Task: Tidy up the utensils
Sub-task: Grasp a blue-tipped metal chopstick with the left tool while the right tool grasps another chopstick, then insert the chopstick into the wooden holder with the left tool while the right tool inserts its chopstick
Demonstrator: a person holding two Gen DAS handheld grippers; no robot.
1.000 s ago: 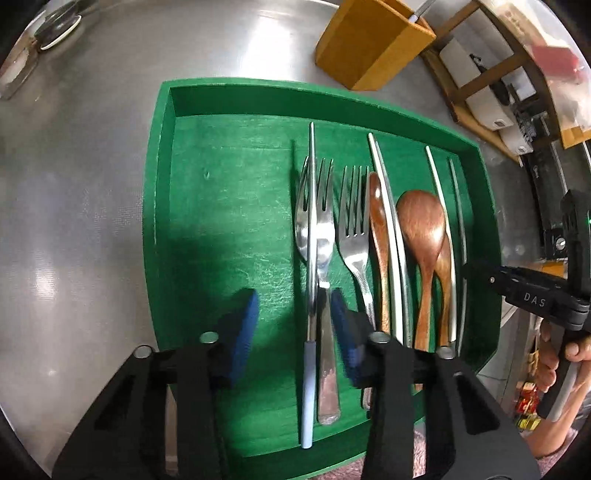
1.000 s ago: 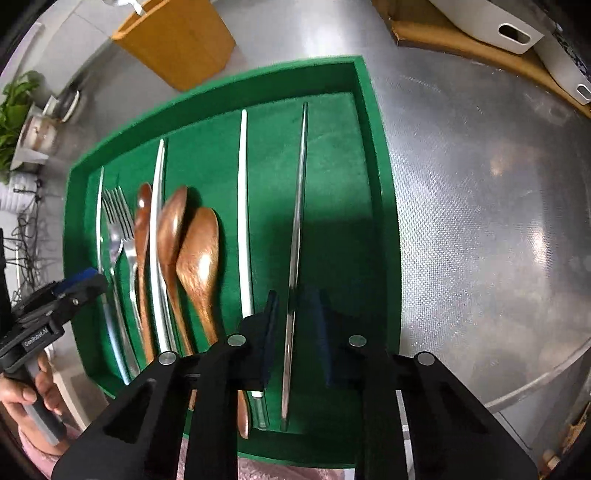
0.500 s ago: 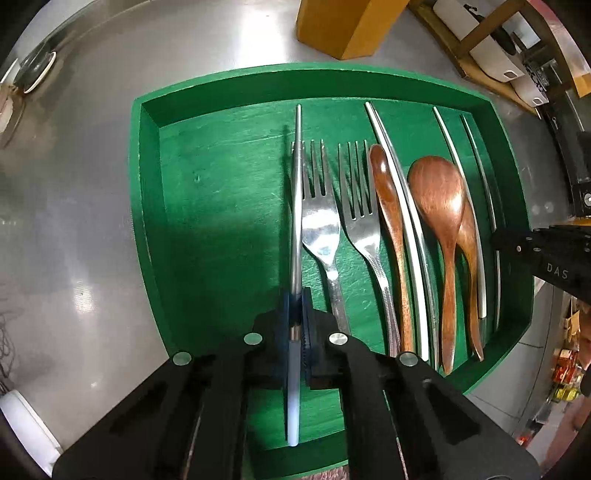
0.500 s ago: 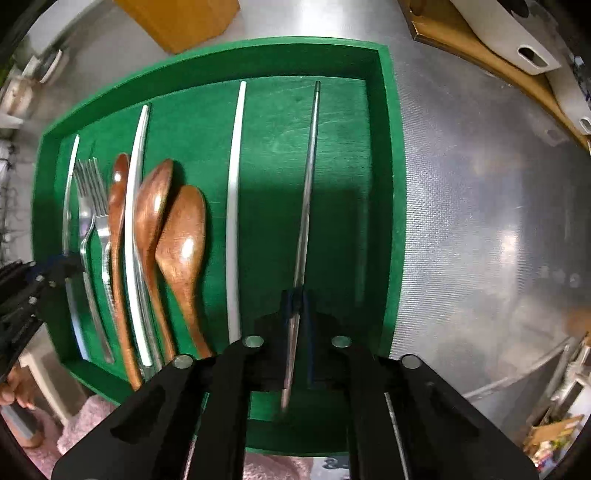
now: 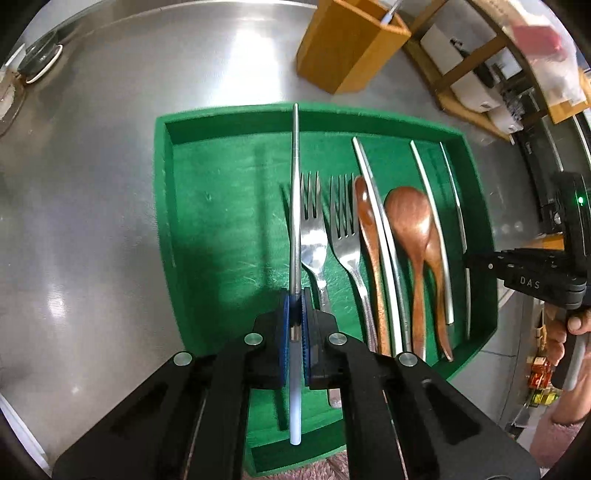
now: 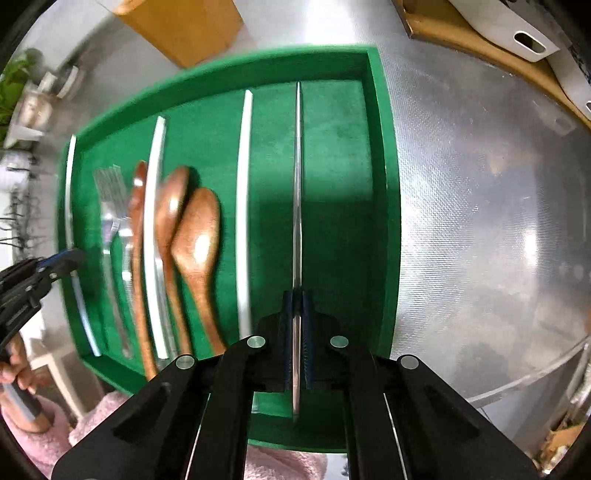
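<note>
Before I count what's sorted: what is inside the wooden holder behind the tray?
Only one white-tipped utensil end pokes above the wooden holder rim. Its walls hide anything deeper.

The left gripper point(image 5: 294, 295) covers the middle of the chopstick point(image 5: 295, 192) it clamps, and its black arms hide the handle ends of the two forks point(image 5: 313, 236) and part of the green tray's point(image 5: 162, 192) near wall. In the right wrist view the right gripper point(image 6: 297, 295) likewise hides a stretch of its metal chopstick point(image 6: 297, 177) and the tray's near edge. There the forks point(image 6: 110, 199) are smeared by blur, their tines not separable. The wooden holder point(image 6: 181, 22) is cut off by the top edge. The person's hand point(image 5: 570, 332) is only partly in frame at the right rim.
</note>
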